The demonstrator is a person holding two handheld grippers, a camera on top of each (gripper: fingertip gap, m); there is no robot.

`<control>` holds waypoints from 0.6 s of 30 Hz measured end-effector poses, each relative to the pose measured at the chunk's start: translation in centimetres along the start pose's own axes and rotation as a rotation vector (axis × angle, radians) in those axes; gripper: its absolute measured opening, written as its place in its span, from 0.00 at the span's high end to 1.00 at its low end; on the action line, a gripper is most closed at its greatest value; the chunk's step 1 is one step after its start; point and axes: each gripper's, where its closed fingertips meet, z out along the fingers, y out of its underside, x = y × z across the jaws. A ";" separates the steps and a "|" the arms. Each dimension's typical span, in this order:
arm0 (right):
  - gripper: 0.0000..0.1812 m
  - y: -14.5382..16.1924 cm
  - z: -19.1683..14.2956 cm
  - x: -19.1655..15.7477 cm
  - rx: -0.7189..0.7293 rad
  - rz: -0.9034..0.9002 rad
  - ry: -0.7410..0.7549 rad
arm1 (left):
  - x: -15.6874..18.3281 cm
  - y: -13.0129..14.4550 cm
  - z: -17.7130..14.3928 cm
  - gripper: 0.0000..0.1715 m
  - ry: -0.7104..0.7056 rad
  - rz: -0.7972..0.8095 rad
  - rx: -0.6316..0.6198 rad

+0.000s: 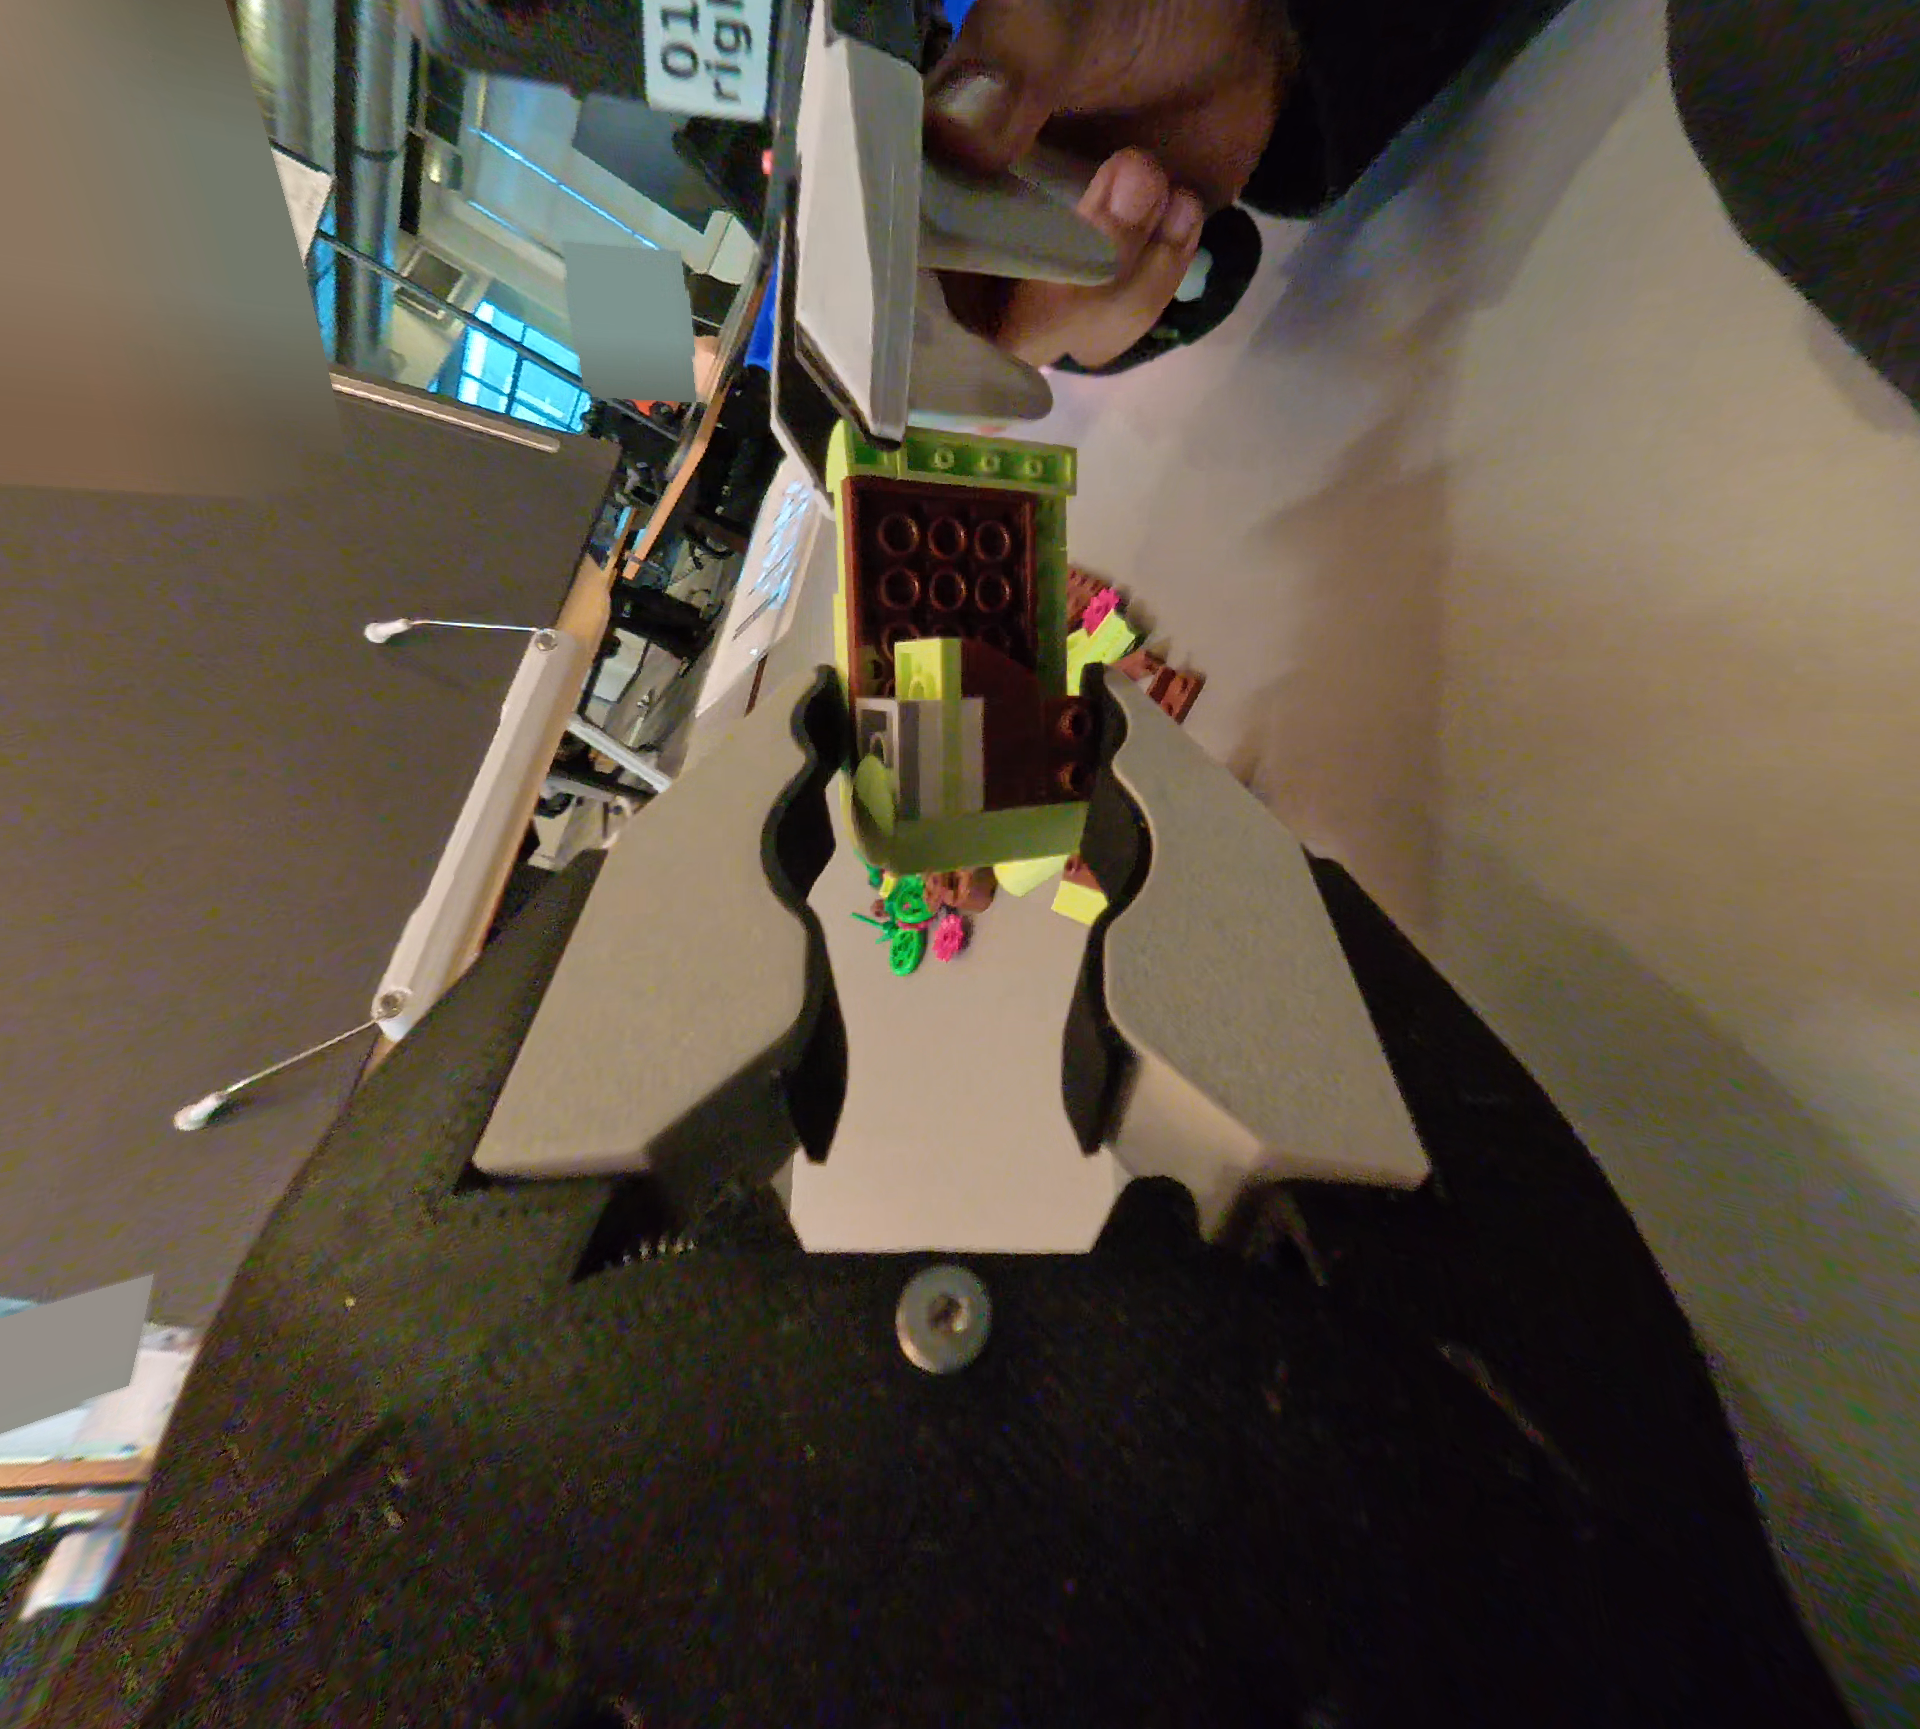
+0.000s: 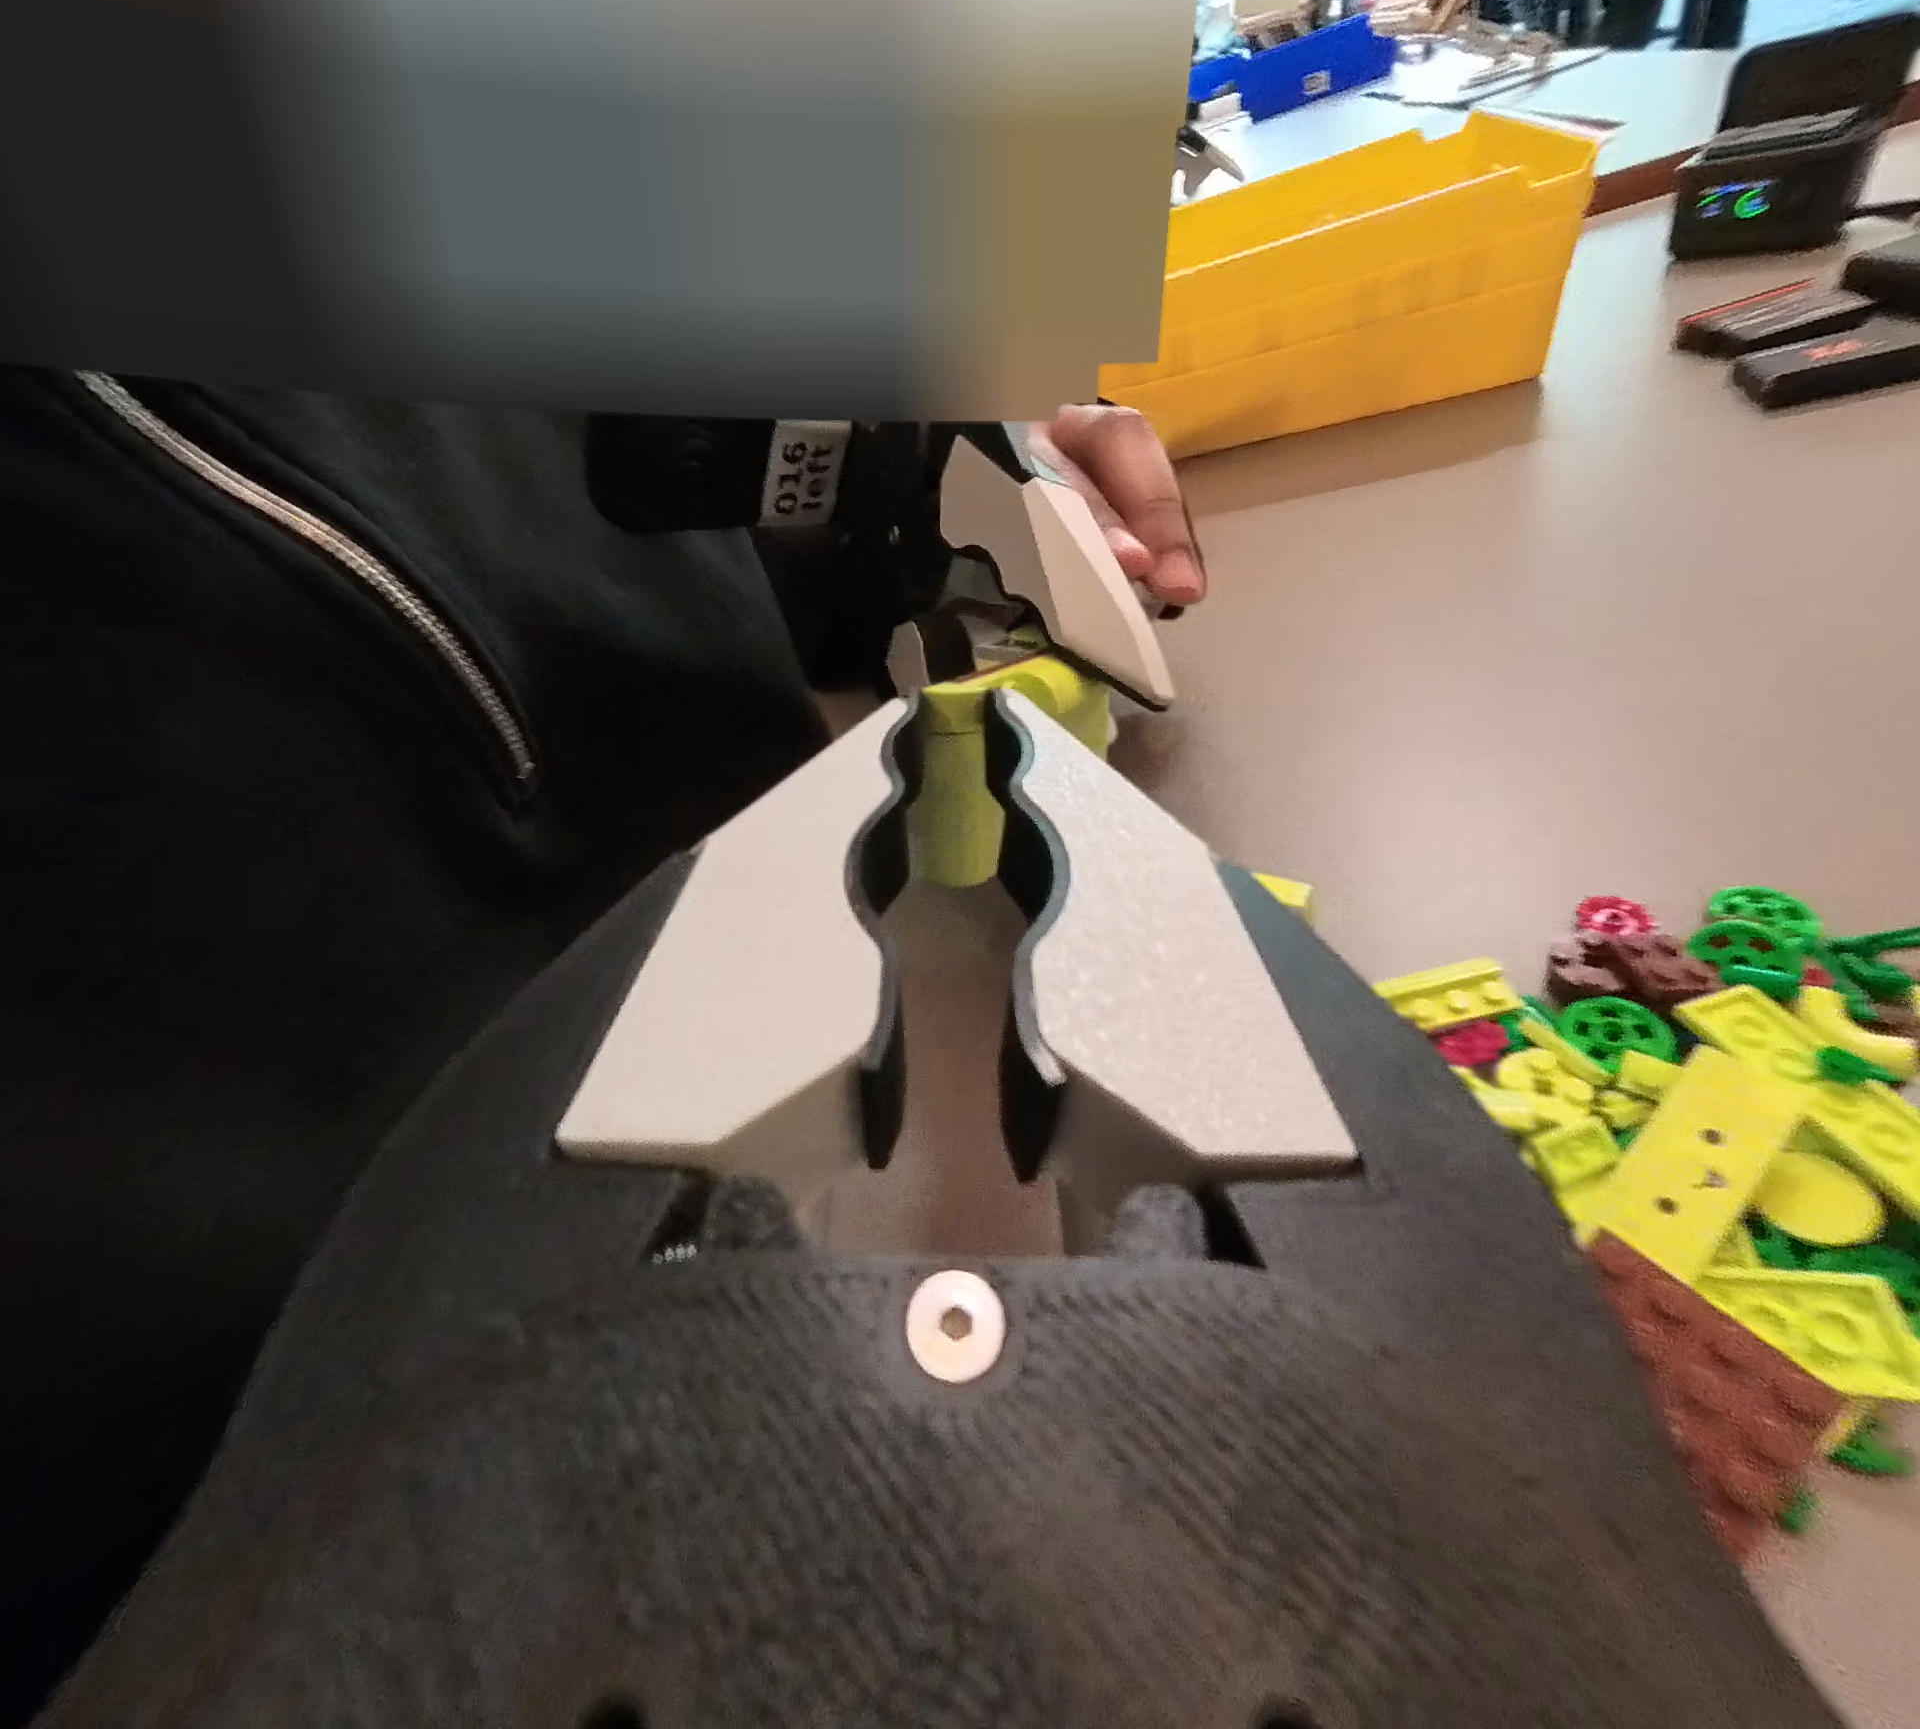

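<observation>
- L gripper [image 1: 961, 744]: clamped on lime-and-brown plastic brick build [image 1: 951, 640].
- R gripper [image 2: 956, 749]: clamped on build's lime edge.
- Loose lime/green/brown brick pile [image 2: 1714, 1149] on beige tabletop [image 2: 1455, 692], near build.

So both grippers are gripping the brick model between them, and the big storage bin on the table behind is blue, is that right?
Not quite. The big storage bin on the table is yellow, as the right wrist view shows. The rest holds: the left gripper and the right gripper both grip the brick model.
</observation>
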 end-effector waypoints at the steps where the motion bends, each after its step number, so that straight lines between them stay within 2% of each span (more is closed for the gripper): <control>1: 0.95 -0.1 -0.1 -0.1 0.014 0.033 -0.029 | 0.1 -0.2 -0.1 0.74 0.007 -0.015 0.009; 6: 0.95 -0.3 -0.2 -0.6 0.060 0.145 -0.132 | 0.4 -1.1 -0.4 0.74 0.064 -0.100 0.052; 11: 0.95 -0.7 -0.3 -0.8 0.090 0.184 -0.175 | 0.4 -1.9 -0.9 0.75 0.110 -0.191 0.097; 15: 0.95 -0.7 -0.3 -0.4 0.071 0.168 -0.126 | 0.2 -1.6 -0.8 0.75 0.096 -0.185 0.089; 18: 0.96 0.2 -0.5 1.3 -0.014 0.083 0.041 | 0.0 0.3 -0.2 0.75 0.012 -0.021 -0.052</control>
